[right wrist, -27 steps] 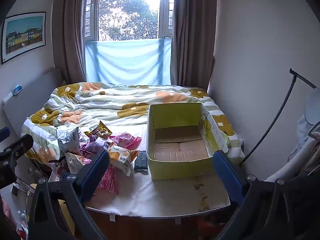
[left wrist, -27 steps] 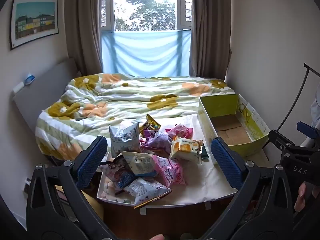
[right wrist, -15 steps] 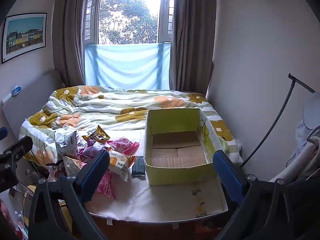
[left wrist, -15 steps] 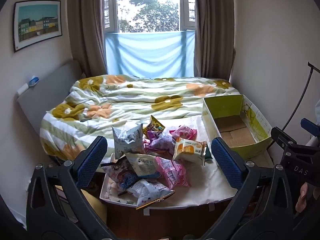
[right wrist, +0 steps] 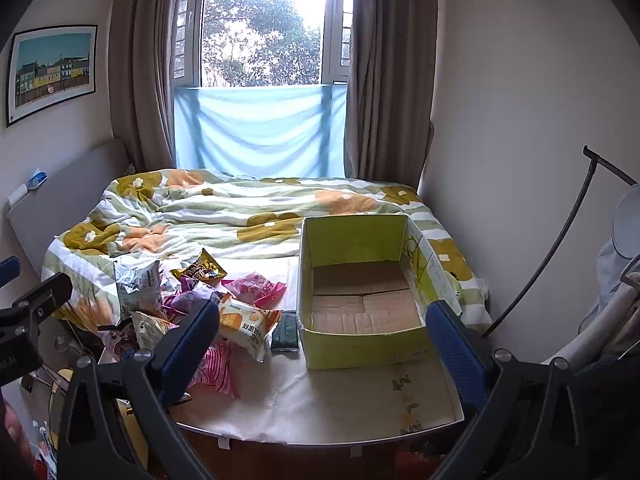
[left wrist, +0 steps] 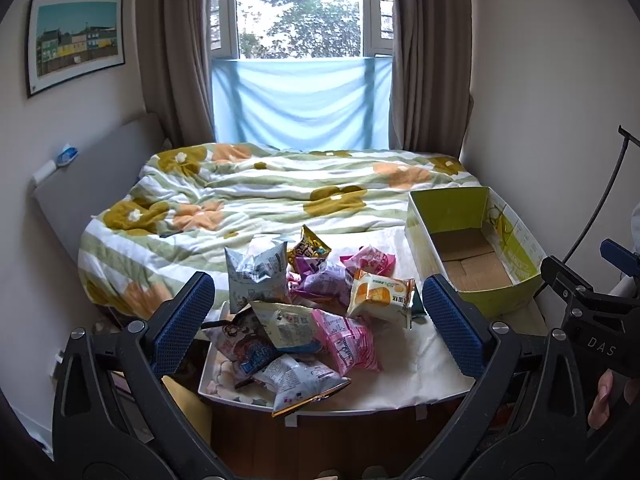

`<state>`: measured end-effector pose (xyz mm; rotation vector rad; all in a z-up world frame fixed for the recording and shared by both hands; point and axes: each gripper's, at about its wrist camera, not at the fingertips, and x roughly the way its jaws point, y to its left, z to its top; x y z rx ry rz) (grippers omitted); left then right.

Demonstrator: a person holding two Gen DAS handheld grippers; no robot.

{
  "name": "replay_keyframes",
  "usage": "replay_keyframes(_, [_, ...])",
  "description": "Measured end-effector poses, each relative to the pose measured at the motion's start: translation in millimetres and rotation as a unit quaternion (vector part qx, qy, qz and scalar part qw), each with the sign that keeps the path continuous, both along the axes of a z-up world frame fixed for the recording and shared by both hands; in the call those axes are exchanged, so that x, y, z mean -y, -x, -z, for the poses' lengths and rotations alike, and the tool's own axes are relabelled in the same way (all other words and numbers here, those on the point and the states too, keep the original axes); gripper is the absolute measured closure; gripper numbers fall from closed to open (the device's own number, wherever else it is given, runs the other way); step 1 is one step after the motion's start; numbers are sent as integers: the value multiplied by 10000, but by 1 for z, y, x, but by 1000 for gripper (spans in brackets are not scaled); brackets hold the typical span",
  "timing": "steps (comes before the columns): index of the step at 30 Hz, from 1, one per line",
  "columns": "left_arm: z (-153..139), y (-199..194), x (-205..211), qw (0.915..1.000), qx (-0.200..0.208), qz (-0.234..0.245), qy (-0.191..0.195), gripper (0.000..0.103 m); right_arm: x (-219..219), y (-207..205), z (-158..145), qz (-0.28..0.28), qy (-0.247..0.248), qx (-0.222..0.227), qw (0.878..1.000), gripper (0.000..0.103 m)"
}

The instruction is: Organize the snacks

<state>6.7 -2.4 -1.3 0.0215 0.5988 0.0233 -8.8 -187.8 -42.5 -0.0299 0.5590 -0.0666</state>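
Observation:
A pile of snack packets (left wrist: 304,312) lies on the left half of a white-covered table (left wrist: 400,384); it also shows in the right wrist view (right wrist: 192,304). It includes an orange-and-white bread packet (left wrist: 380,294) (right wrist: 246,326), pink packets (left wrist: 346,340) and a silver bag (left wrist: 256,272). An empty yellow-green cardboard box (left wrist: 472,256) (right wrist: 360,292) stands on the table's right. My left gripper (left wrist: 316,320) is open and empty, held back from the pile. My right gripper (right wrist: 324,344) is open and empty, facing the box's near wall.
A bed with a flowered quilt (left wrist: 288,200) lies behind the table, under a curtained window. A dark flat object (right wrist: 285,333) lies between packets and box. A black curved rod (right wrist: 560,232) stands at the right by the wall.
Both views have tilted slightly upward and drawn back a little, so table and box sit lower in frame. Snacks and box have not moved. Both grippers stay open.

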Motion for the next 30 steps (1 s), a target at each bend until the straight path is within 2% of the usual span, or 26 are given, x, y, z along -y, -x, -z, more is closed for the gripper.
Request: replay_keyframes(30, [2,1,-2,10000,-38,16,39,0,9,-1,0,28,-109,6,9999,0])
